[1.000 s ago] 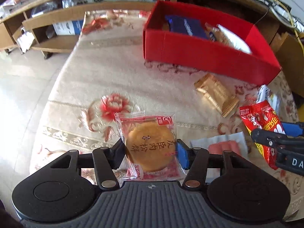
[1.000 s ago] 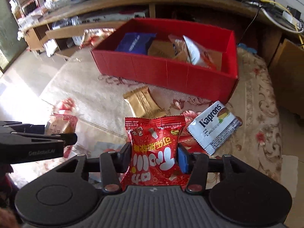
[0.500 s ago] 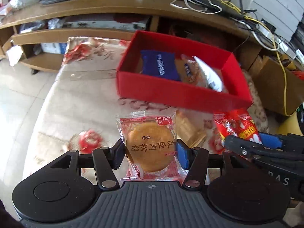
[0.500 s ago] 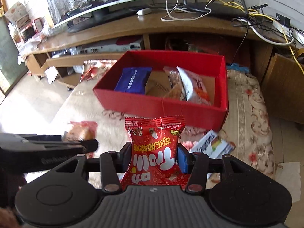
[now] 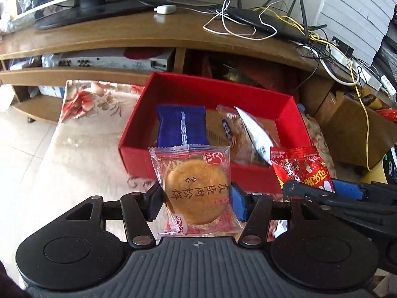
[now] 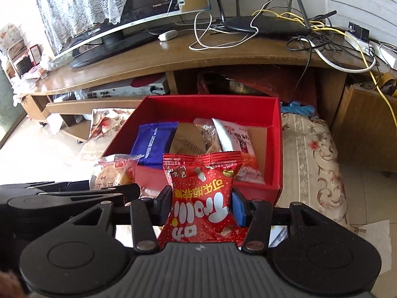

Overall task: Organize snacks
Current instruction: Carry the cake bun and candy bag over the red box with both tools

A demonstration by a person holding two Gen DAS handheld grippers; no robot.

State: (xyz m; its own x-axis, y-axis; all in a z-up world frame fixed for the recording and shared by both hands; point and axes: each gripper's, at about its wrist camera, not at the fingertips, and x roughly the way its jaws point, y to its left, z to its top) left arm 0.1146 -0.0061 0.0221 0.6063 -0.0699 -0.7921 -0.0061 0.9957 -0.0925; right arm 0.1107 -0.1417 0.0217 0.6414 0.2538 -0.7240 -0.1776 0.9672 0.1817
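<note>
My left gripper (image 5: 197,202) is shut on a round pastry in a clear wrapper (image 5: 196,188), held just before the near wall of the red box (image 5: 198,89). My right gripper (image 6: 202,204) is shut on a red candy bag (image 6: 202,193), also in front of that box (image 6: 278,149). The box holds a blue packet (image 5: 182,126), a white-and-silver bag (image 5: 255,134) and other snacks. The red bag (image 5: 301,168) and right gripper show at the right of the left wrist view; the pastry (image 6: 111,173) shows at the left of the right wrist view.
The box sits on a floral cloth (image 6: 315,154). Behind it is a wooden TV stand (image 5: 124,39) with a monitor (image 6: 124,17), a router (image 6: 268,26) and tangled cables. A cardboard box (image 5: 352,124) stands to the right.
Both grippers have lifted and moved forward toward the red box, each keeping its snack. The loose snacks on the cloth have dropped out of view.
</note>
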